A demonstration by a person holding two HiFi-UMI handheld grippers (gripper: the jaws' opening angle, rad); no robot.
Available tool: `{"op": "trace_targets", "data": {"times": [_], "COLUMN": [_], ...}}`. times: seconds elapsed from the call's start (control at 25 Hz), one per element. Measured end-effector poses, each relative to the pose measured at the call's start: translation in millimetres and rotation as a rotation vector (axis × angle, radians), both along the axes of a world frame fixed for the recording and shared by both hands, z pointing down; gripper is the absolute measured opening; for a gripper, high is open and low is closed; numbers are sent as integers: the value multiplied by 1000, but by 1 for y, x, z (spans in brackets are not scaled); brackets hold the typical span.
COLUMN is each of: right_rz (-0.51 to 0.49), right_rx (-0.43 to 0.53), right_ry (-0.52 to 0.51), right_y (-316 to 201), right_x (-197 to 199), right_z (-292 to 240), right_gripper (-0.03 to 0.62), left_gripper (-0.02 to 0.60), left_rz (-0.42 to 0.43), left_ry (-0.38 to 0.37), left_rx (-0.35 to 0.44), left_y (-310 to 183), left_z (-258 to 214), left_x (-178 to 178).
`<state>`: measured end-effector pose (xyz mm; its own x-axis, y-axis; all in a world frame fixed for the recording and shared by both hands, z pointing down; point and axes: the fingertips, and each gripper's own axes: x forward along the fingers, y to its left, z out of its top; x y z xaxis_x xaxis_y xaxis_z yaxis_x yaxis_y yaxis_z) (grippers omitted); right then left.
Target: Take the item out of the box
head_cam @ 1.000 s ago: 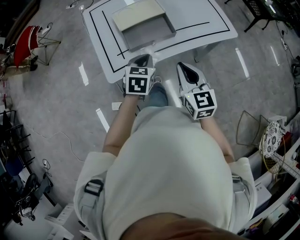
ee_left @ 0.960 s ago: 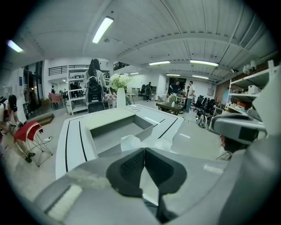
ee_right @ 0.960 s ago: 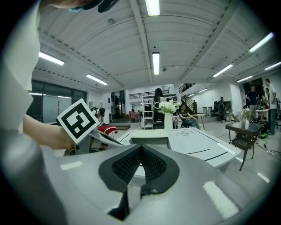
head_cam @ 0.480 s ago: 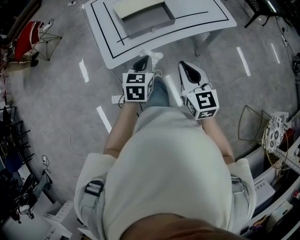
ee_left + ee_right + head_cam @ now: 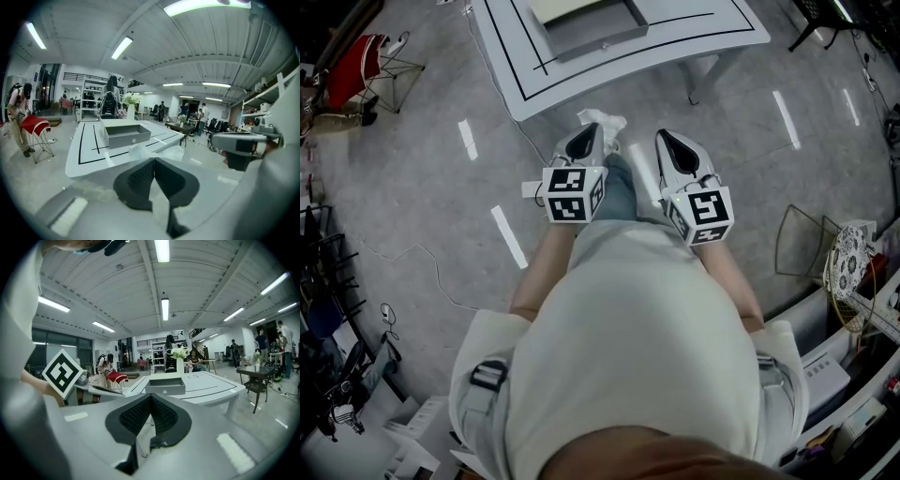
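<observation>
**Step in hand.** The item [image 5: 602, 120], a crumpled, whitish, half-clear piece that looks like thin plastic, is out of the box [image 5: 591, 23]. It sits at the tips of the left tongs [image 5: 153, 161], which are clenched on it. In the head view it lies in the upper middle of the frame, over the floor and well apart from the box. The right tongs [image 5: 150, 397] are clenched with nothing between them. I hold both close to my body. I judge the removal itself done, with only the put-down left.

**Next move.** The task names no place for it, so I would choose bare table beside the box. That calls for a reach forward, since I am standing clear of the table edge. The piece looks light and limp, so I would expect it to cling to the pads or drift on release.

**Surface.** The table [image 5: 694, 21] is white with black lines and lies along the top of the head view. It carries the grey open box, whose inside I cannot see well enough to call empty.

**Room.**
- The floor is grey and polished, with white tape strips [image 5: 508, 236].
- A red seat [image 5: 352, 70] stands at the upper left, with a wire frame [image 5: 797, 253] at the right.
- The gripper views show an open hall with strip lights, a vase of flowers [image 5: 180, 363] and people in the distance.
</observation>
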<state>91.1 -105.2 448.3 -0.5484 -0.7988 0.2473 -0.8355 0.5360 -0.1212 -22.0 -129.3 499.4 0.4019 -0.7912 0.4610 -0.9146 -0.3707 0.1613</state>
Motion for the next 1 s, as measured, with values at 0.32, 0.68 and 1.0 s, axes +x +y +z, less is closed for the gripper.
{"op": "trace_targets", "data": {"times": [0.32, 0.68, 1.0], "right_rz": [-5, -13, -8], "right_rx": [-10, 5, 24], "right_ry": [-11, 0, 26], "right_y": [23, 29, 26], "right_x": [-4, -5, -5], "right_z": [3, -1, -3], "right_gripper": [-3, -3, -3], "left_gripper": [3, 3, 3], "left_rz": [-12, -19, -11], "left_ry": [33, 37, 36], "left_rx": [17, 45, 53], "left_y": [34, 43, 40], "left_z": [-1, -11, -16], "left_x": [-3, -8, -8]}}
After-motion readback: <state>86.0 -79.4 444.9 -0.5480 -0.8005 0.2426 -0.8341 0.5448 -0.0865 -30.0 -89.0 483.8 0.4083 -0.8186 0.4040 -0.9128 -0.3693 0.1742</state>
